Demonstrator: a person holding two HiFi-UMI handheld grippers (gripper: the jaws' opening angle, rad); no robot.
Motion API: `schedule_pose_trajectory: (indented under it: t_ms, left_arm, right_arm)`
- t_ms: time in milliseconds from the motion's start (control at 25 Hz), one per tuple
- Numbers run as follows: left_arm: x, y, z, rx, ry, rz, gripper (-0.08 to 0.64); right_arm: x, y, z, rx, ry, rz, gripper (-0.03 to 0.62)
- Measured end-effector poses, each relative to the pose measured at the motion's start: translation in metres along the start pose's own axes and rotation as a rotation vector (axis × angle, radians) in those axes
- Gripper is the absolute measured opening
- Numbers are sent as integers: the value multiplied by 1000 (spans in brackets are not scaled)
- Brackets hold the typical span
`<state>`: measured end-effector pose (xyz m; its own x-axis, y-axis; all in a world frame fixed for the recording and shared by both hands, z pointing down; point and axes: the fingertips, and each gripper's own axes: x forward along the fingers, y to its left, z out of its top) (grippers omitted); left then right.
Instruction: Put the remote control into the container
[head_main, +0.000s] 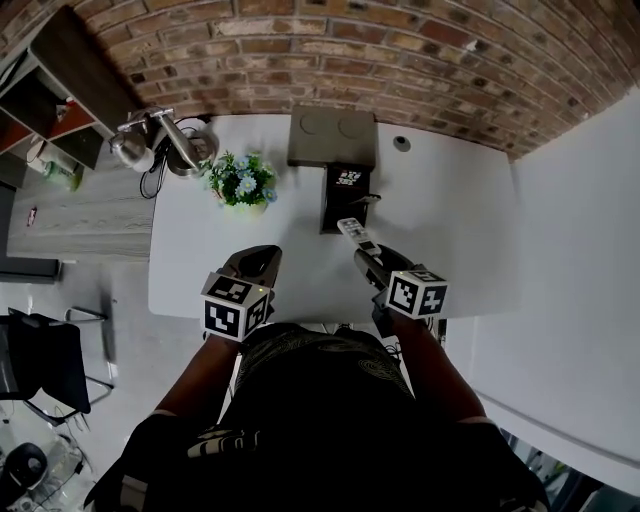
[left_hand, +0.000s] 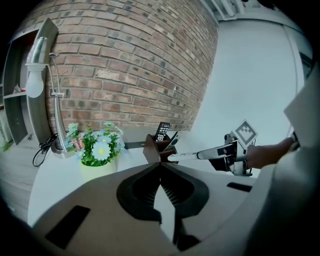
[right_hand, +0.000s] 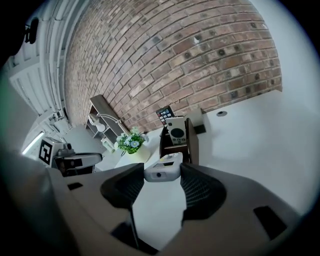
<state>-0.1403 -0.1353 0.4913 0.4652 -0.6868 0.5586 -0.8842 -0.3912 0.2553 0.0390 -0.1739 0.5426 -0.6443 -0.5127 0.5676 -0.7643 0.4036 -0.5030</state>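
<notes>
Slim pale-grey remote control (head_main: 356, 233) hangs above the white tabletop (head_main: 450, 230) in the head view. The right hand-held gripper (head_main: 368, 262) clamps it at its near end only, and its free end points to the dark brown open container (head_main: 345, 200), near it but not yet inside. Held so far back, the remote control could, I think, swing between the pads or hit the container wall and push the container over. Both forearms reach forward side by side, and the left hand-held gripper (head_main: 255, 262) waits apart, tilted downward. In the left gripper view its jaws are together with nothing between them (left_hand: 160, 164); the remote control (left_hand: 186, 155) lies nearly level in front of the container (left_hand: 155, 147). In the right gripper view the jaws press on both sides of the remote control (right_hand: 162, 168), and the container (right_hand: 177, 142) ahead already holds a white remote (right_hand: 176, 130) and a black remote (right_hand: 165, 113), so free room seems small and a collision with them is possible.
</notes>
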Motion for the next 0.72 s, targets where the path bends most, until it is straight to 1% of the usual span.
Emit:
schedule_pose_trajectory:
  t_ms: [80,200,280,400,560,640,720]
  left_arm:
    - [-6,6,-3,-13,-5,6,5]
    - [-16,12,-7,-29,-15,3,5]
    - [-23,17,-12,-36,-17,1,5]
    - [-35,25,-19,-45,-17,0,5]
    - [-48,34,-28,-48,-7,-16,5]
    - [-53,36,-32,-46,-2,-31,5]
    - [-54,35,-35,-38,5,-52,5]
  right_arm:
    - [14,-2,2,42,18,-16,235]
    - [30,-5,7,136,29,-29,235]
    - [39,-7,12,169,29,-44,235]
    - [48,-11,21,172,6,-81,236]
    - [42,-13,34,160,-72,-130,236]
    - [30,-10,38,135,-116,-158,236]
    - [15,-2,38,85,-159,-175,236]
